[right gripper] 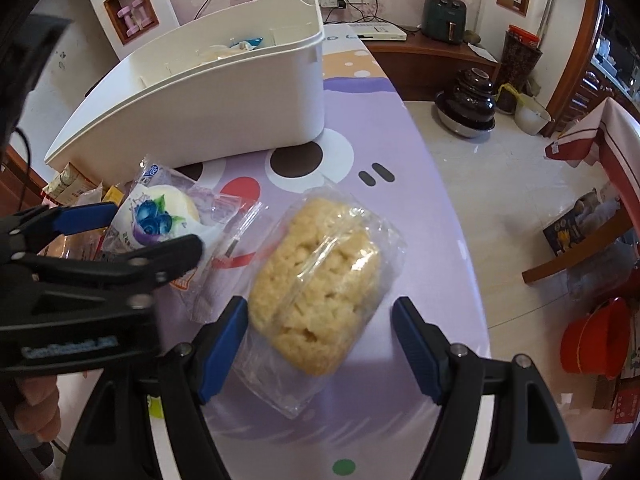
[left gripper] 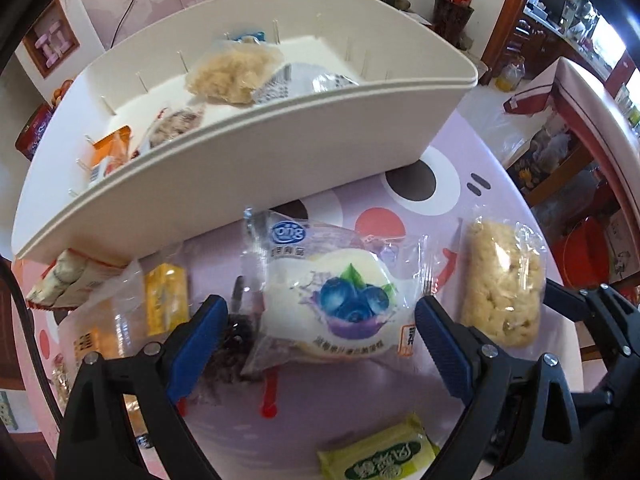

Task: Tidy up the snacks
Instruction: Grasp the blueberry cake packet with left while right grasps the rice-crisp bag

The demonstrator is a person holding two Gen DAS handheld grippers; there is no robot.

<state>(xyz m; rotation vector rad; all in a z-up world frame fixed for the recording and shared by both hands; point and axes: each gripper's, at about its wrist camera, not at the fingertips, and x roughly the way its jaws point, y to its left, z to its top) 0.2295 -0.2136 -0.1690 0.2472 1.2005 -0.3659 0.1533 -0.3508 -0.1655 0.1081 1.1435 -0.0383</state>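
A blueberry cake packet [left gripper: 332, 300] [right gripper: 160, 212] lies on the purple cartoon tablecloth [left gripper: 460, 208]. My left gripper [left gripper: 320, 312] [right gripper: 156, 228] stands open astride it, a blue pad on each side with a gap. Right of it lies a pale crumbly cake in clear wrap [left gripper: 504, 284] [right gripper: 316, 276]. My right gripper [right gripper: 320, 312] is open around this cake; its left pad is close to the wrap, its right pad well apart. Behind both stands the white storage bin [left gripper: 280, 148] [right gripper: 224, 120], holding several snack packets.
Loose packets lie around the left gripper: a yellow one [left gripper: 166, 296], a green one [left gripper: 380, 456], a wafer pack [left gripper: 68, 280] and a dark snack [left gripper: 228, 344]. The table edge [right gripper: 452, 216] curves along the right; a chair [right gripper: 600, 184] and red bucket [right gripper: 596, 336] stand beyond.
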